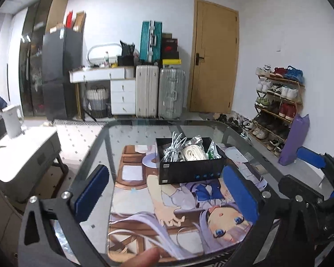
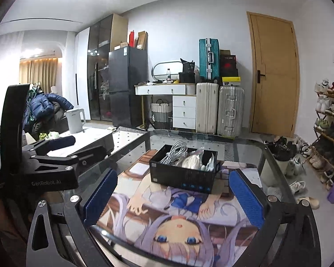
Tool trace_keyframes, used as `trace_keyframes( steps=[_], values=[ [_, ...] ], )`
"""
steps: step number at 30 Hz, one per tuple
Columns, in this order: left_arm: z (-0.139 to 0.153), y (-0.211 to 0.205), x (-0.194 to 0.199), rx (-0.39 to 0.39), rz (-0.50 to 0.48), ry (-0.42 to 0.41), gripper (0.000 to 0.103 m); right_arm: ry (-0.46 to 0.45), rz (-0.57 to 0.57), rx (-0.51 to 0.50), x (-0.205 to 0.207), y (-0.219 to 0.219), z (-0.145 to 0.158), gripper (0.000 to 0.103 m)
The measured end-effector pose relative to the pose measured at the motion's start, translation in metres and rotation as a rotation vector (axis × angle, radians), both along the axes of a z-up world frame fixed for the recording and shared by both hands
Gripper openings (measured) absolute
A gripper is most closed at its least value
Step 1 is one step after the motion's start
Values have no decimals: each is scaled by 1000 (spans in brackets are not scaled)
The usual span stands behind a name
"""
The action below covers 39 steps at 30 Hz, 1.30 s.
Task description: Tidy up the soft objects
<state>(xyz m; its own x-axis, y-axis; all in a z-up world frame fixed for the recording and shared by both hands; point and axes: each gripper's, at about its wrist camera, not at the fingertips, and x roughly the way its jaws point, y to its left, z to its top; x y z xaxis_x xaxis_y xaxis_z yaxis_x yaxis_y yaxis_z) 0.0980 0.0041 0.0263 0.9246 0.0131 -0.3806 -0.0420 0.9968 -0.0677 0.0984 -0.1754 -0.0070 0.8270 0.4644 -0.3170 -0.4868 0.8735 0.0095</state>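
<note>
A black open box (image 1: 189,171) (image 2: 182,176) stands on an anime-print mat (image 1: 158,211) (image 2: 167,218) on a glass table. It holds a white cable bundle (image 1: 173,146) (image 2: 173,152), a coiled cream strap (image 1: 193,153) (image 2: 192,162), a silver foil bag (image 1: 194,141) and a green-and-white packet (image 1: 212,152). My left gripper (image 1: 167,189) is open and empty, above the mat in front of the box. My right gripper (image 2: 173,195) is open and empty, also in front of the box. The left gripper also shows in the right wrist view (image 2: 62,149).
The glass table's rim (image 1: 144,123) (image 2: 211,136) curves behind the box. A white side table with a kettle (image 1: 12,122) (image 2: 75,120) is to the left. Suitcases (image 2: 218,109), drawers and a fridge line the far wall. A shoe rack (image 1: 276,102) stands at right.
</note>
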Motion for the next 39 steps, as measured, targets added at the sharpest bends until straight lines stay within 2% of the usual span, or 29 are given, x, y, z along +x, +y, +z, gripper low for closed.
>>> trace_keyframes(
  steps=[4, 9, 12, 15, 22, 39],
  values=[
    [-7, -6, -28, 9, 18, -37, 103, 2, -70, 47, -16, -16, -8, 102],
    [-16, -13, -54, -8, 4, -30, 103, 36, -127, 120, -31, -32, -15, 102],
    [-16, -15, -64, 8, 17, -54, 103, 32, -99, 124, -42, -32, -17, 102],
    [-16, -16, -64, 23, 35, -56, 103, 21, -98, 94, -45, -27, -17, 102],
    [-18, -14, -59, 14, 36, -31, 103, 41, -95, 95, -39, -26, -19, 102],
    [-19, -14, -58, 14, 40, -38, 103, 49, -84, 88, -37, -24, -23, 102]
  ],
)
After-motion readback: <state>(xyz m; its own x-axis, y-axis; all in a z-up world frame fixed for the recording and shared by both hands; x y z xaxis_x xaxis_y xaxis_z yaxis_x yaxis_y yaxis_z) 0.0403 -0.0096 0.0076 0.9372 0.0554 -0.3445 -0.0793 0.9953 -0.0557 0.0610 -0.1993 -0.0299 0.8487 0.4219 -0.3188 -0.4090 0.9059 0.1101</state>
